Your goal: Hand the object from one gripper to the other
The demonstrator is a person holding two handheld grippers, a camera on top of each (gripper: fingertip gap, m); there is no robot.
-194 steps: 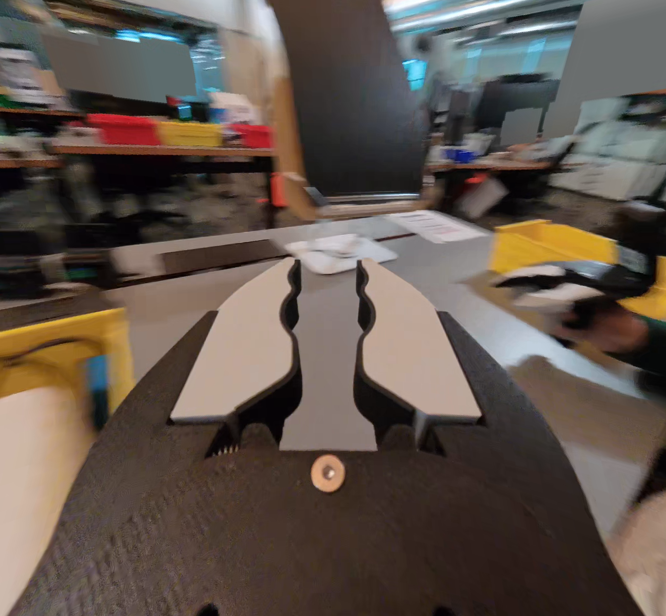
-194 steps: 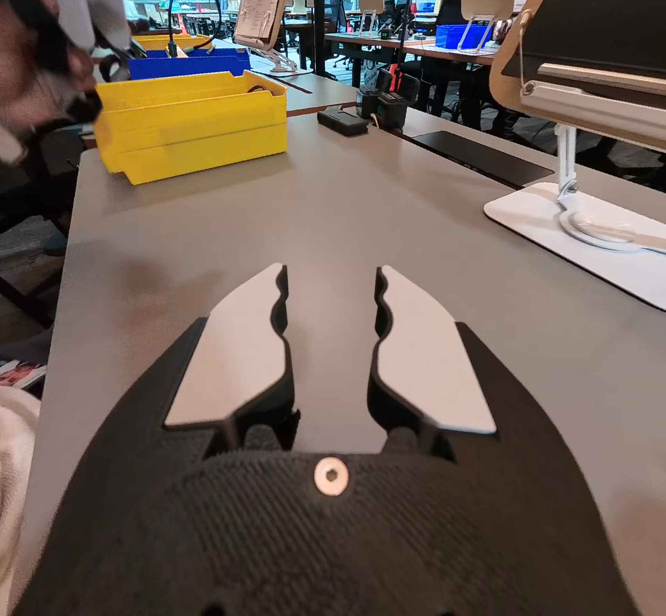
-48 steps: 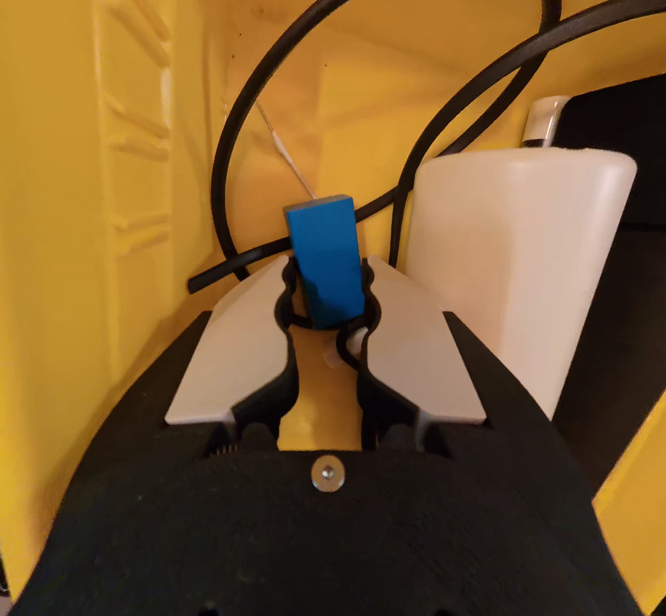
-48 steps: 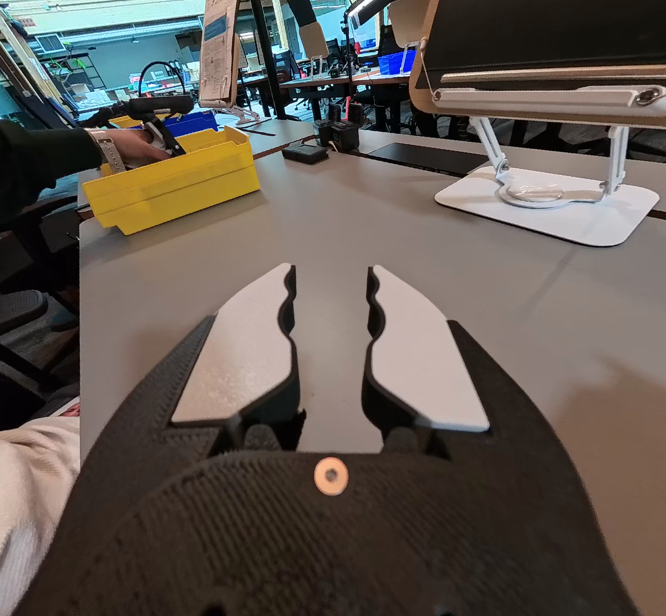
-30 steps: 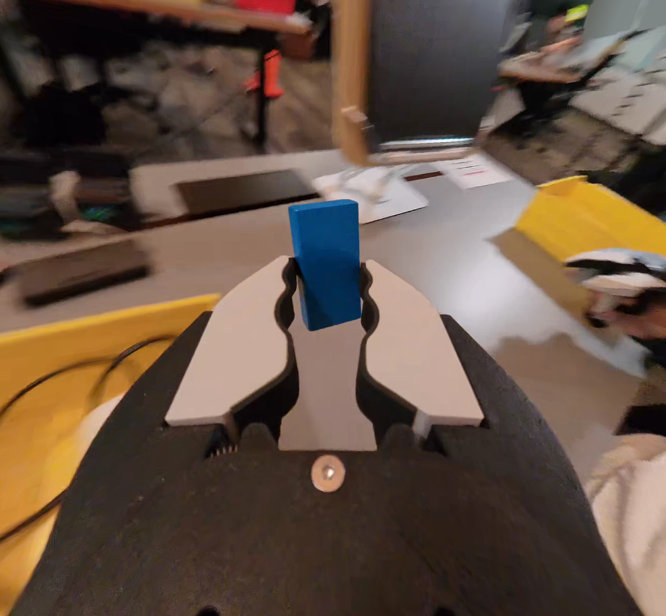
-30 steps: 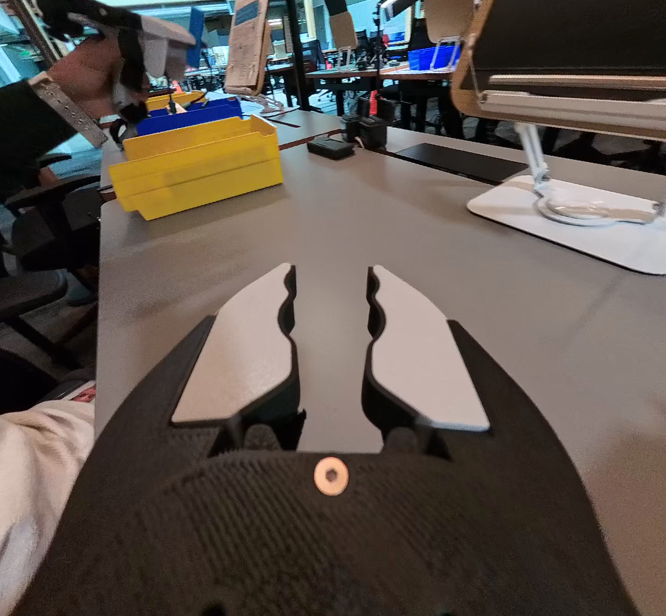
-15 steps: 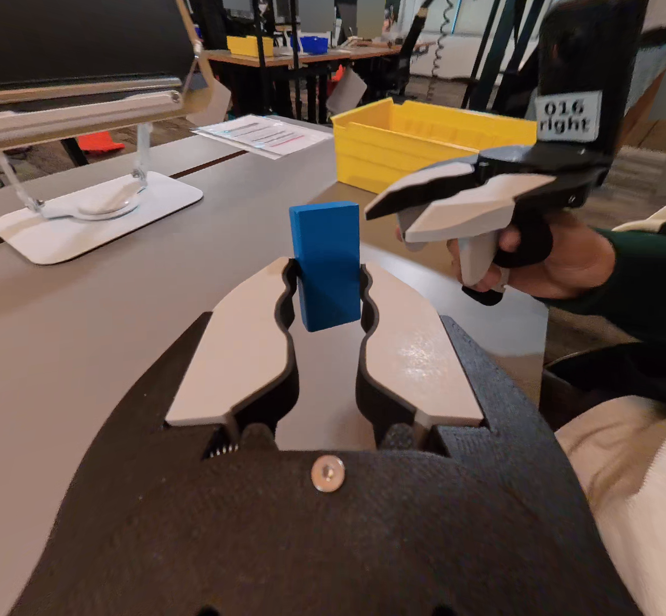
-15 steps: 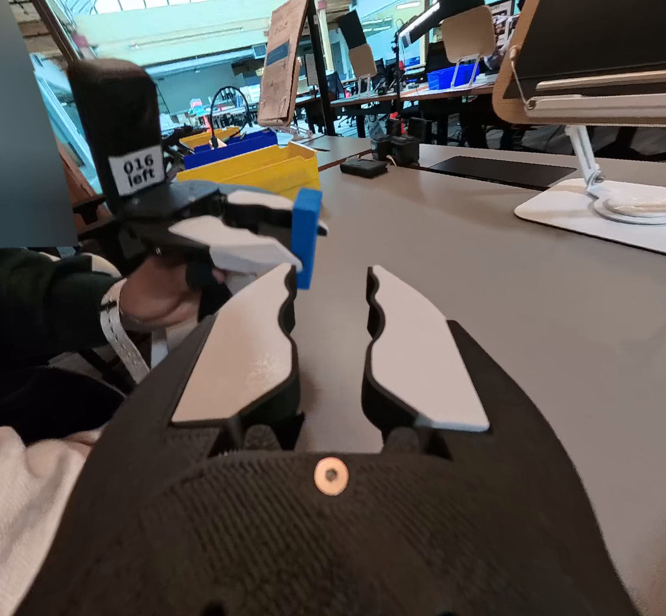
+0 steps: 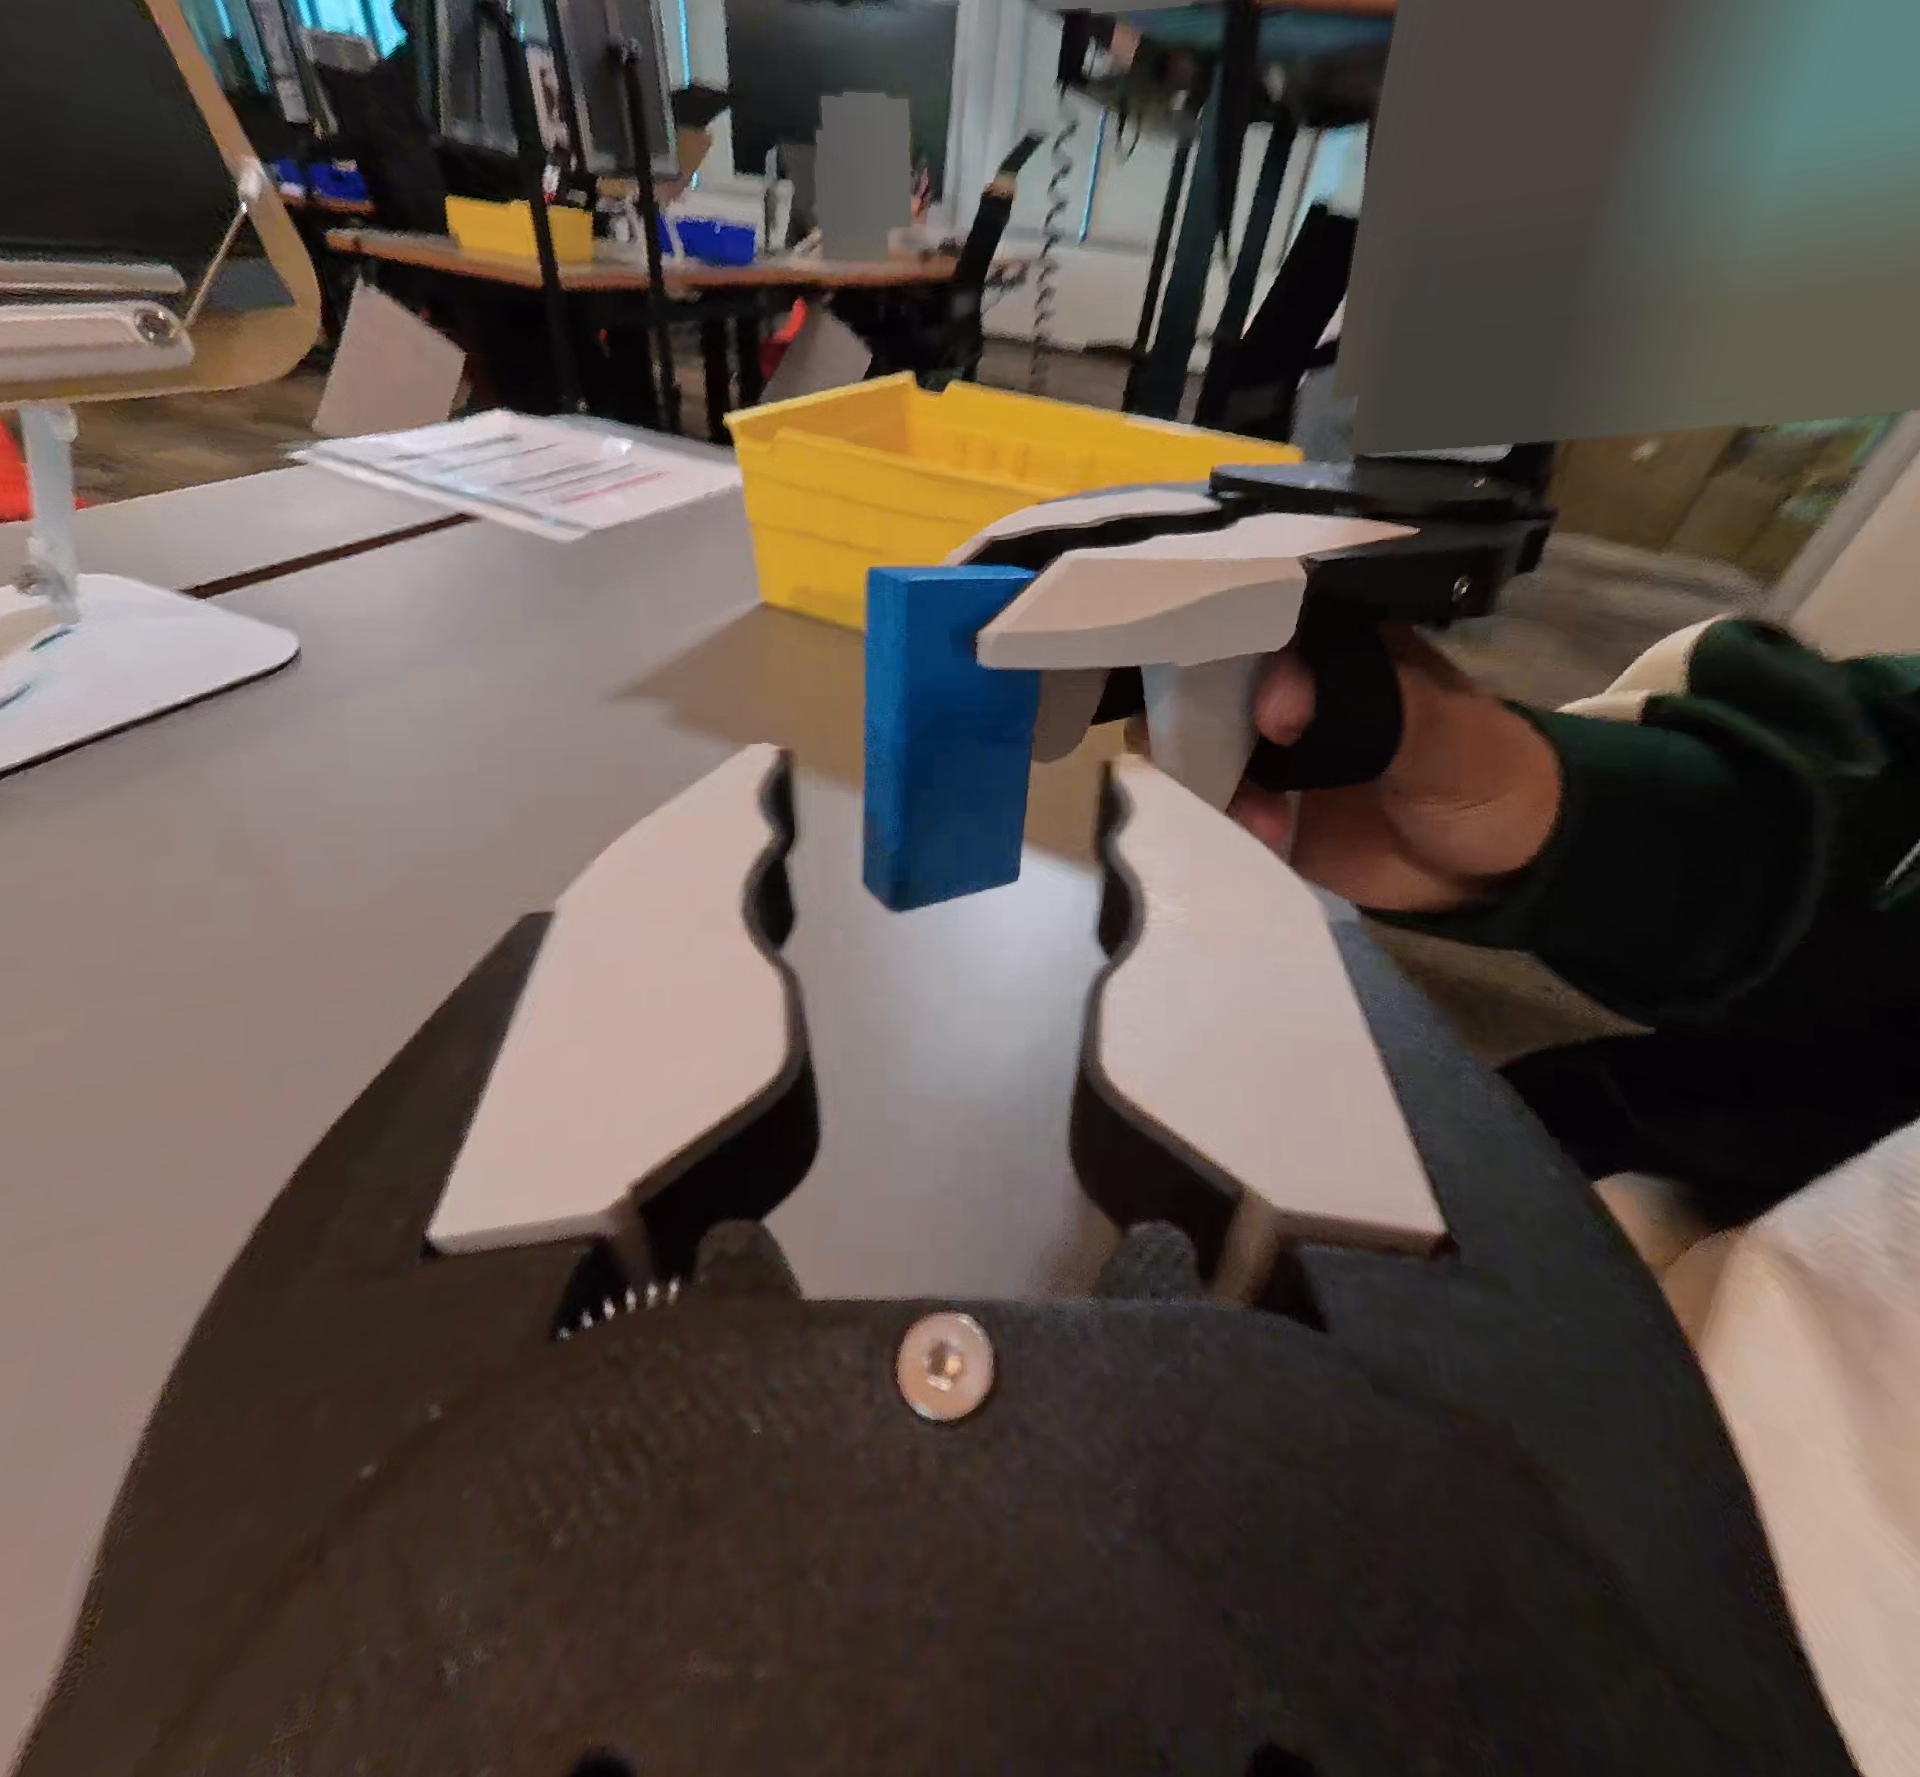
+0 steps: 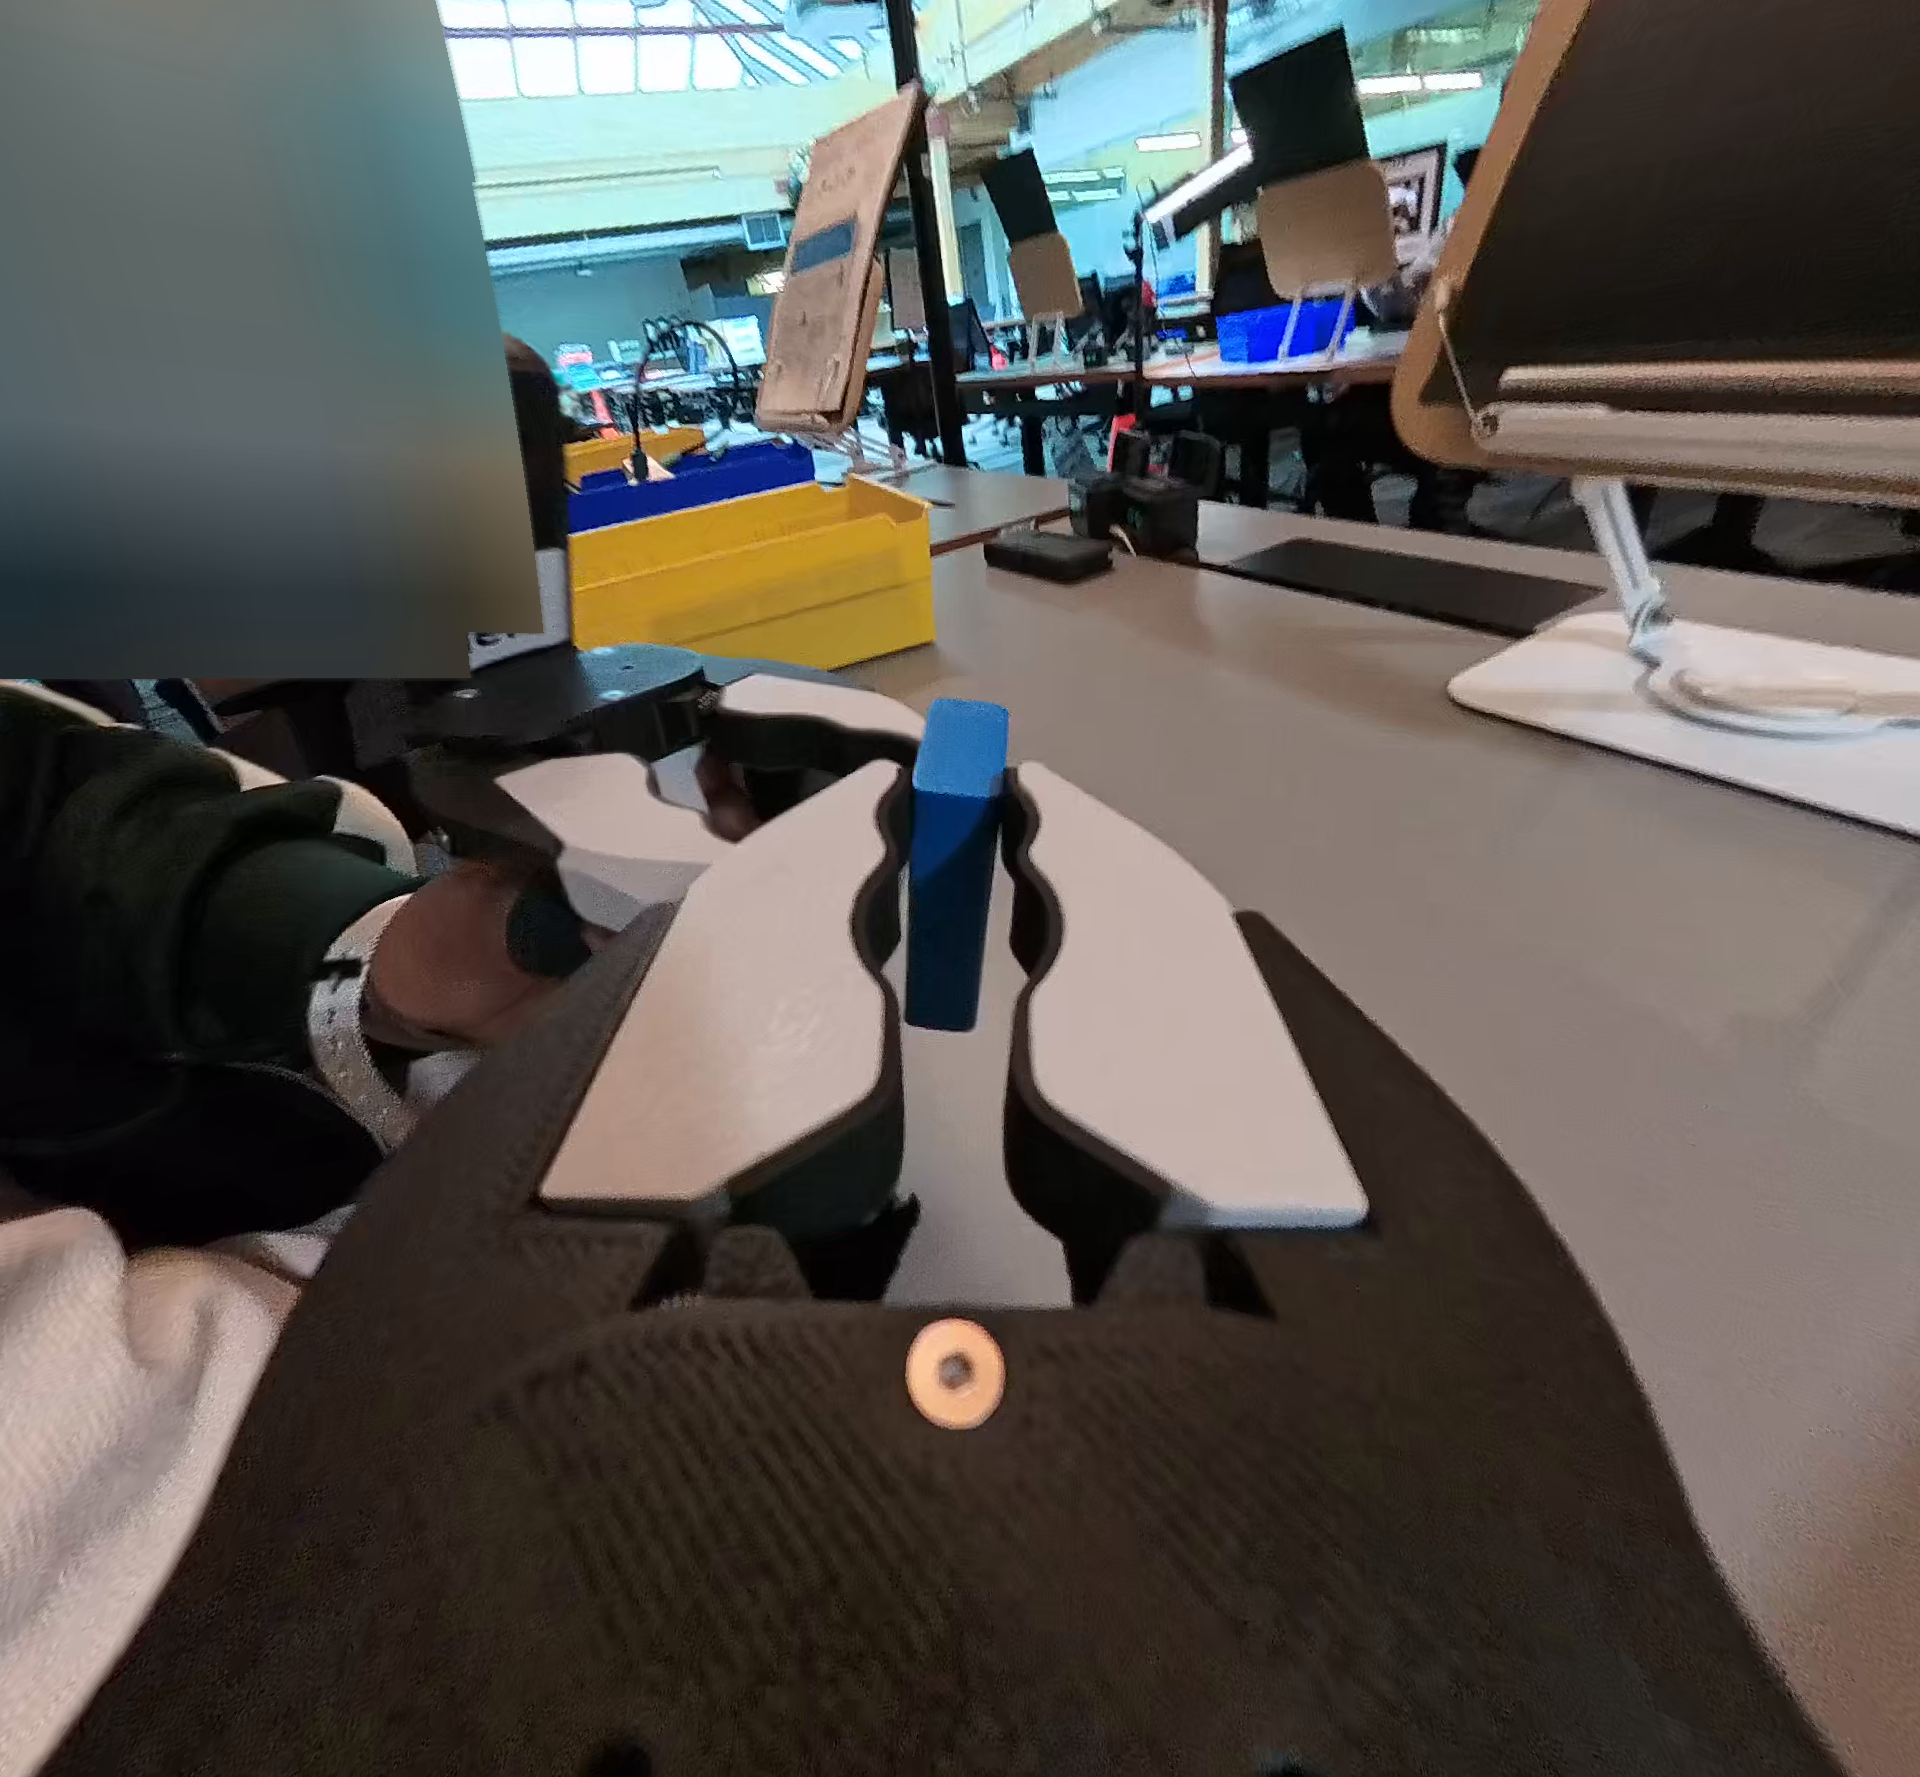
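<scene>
half a second ago the blue block (image 9: 945, 740) sat pinched in the left gripper (image 9: 943, 828); now those fingers have spread wide and the block hangs between them without touching either, gripped instead by the right gripper (image 10: 954, 828). seen from the left wrist view, the right gripper (image 9: 1003, 605) reaches in from the block's right side and clamps its upper part, with one white fingertip (image 9: 1049, 621) pressed on the block's near face. in the right wrist view the block stands upright between the closed-in fingers, its top rising above them and its lower end poking down below the grip. the left gripper (image 10: 790, 751) lies just left of the block there, held by a hand (image 10: 457, 969) in a dark green sleeve (image 10: 156, 875). the block hangs above the grey table (image 9: 343, 740). behind the block, farther along the table, sits a yellow bin (image 9: 966, 491); another yellow bin (image 10: 758, 574) shows in the right wrist view, behind and left of the block. to the block's far left in the left wrist view stands a white stand base (image 9: 135, 657).
</scene>
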